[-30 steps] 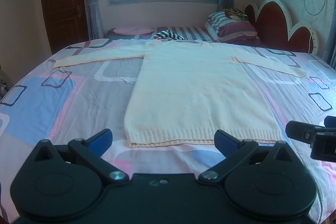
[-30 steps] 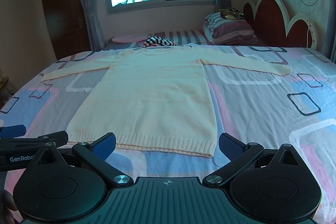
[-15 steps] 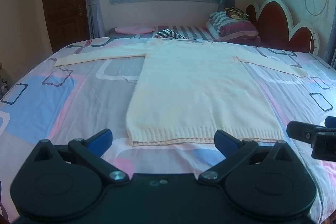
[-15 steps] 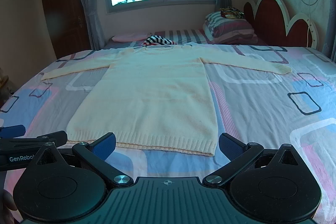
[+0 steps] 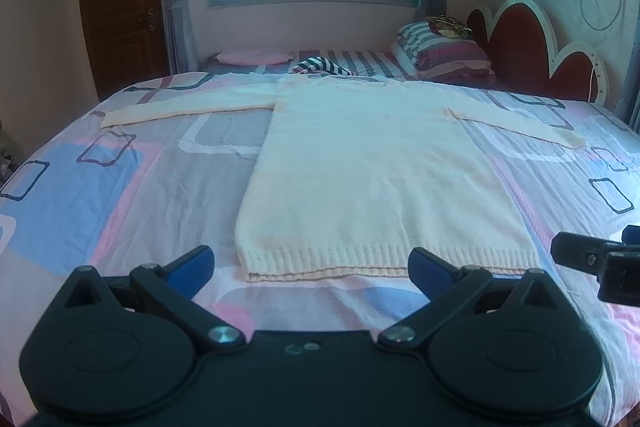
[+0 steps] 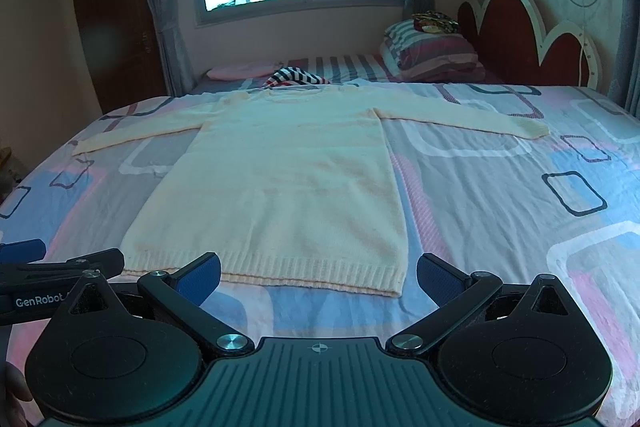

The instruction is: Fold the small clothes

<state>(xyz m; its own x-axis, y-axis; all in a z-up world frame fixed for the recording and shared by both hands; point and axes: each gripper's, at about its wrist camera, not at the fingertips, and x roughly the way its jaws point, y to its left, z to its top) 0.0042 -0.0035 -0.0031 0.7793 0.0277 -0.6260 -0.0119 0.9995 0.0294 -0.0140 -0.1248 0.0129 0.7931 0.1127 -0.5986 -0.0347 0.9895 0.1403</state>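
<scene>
A cream knitted sweater point(image 5: 368, 167) lies flat on the bed, front up, with both sleeves spread out to the sides and the ribbed hem nearest me. It also shows in the right wrist view point(image 6: 288, 179). My left gripper point(image 5: 310, 269) is open and empty, just short of the hem near its left part. My right gripper point(image 6: 318, 277) is open and empty, just short of the hem near its right corner. Each gripper shows at the edge of the other's view.
The bed has a patterned sheet point(image 5: 120, 195) in pink, blue and grey. Striped pillows point(image 5: 440, 51) and a striped garment point(image 5: 320, 65) lie at the far end by the red headboard point(image 5: 532, 55). A window and a dark door stand behind.
Both grippers have moved slightly, so the sweater sits a little lower and closer in both views. Nothing was taken hold of.
</scene>
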